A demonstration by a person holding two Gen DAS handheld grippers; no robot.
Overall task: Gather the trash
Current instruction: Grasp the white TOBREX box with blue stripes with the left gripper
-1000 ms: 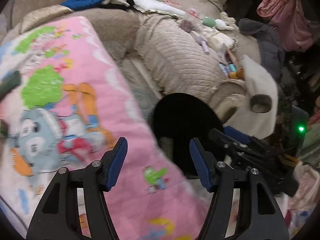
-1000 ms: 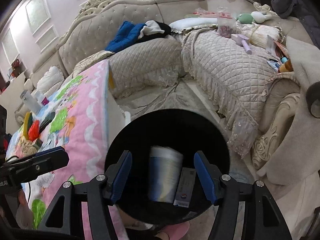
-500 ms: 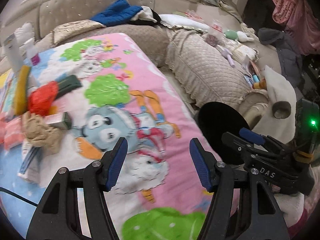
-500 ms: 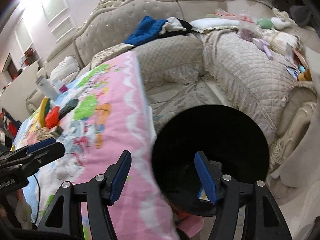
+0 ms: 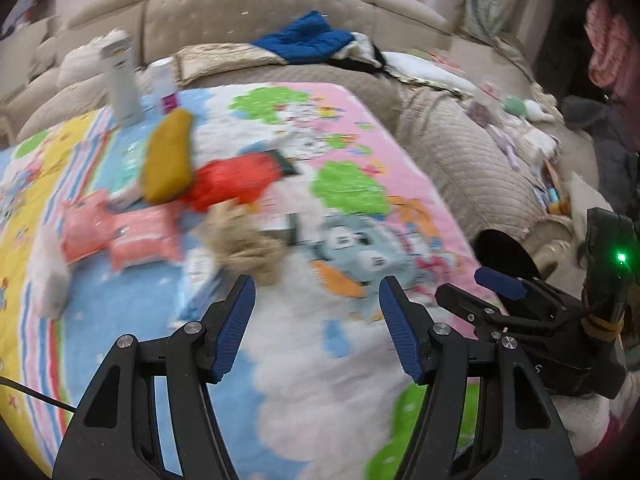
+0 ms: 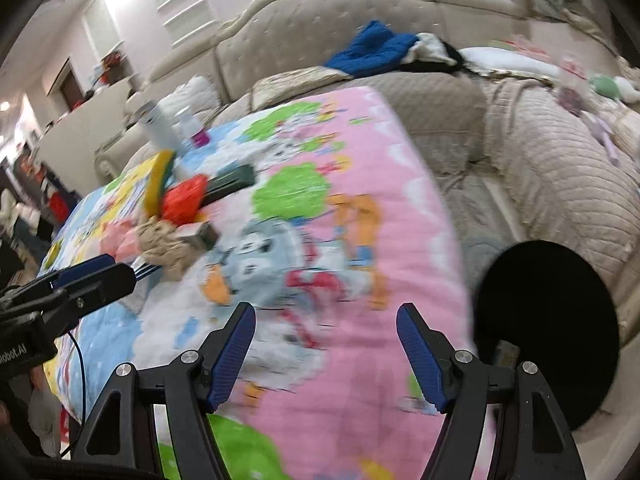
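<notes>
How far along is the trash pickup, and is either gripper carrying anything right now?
Done: the black bin beside the table shows something pale at its bottom edge, too dark to identify. In hand: nothing; the left gripper and right gripper are both open and empty over the cartoon blanket. Left: the pile there, including the red crumpled bag, tan crumpled wad and pink packets.

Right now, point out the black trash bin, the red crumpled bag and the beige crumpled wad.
black trash bin (image 6: pixel 548 328), right wrist view, on its dark opening.
red crumpled bag (image 5: pixel 230 182), left wrist view, on the middle of the bag.
beige crumpled wad (image 5: pixel 244 242), left wrist view, on its centre.
</notes>
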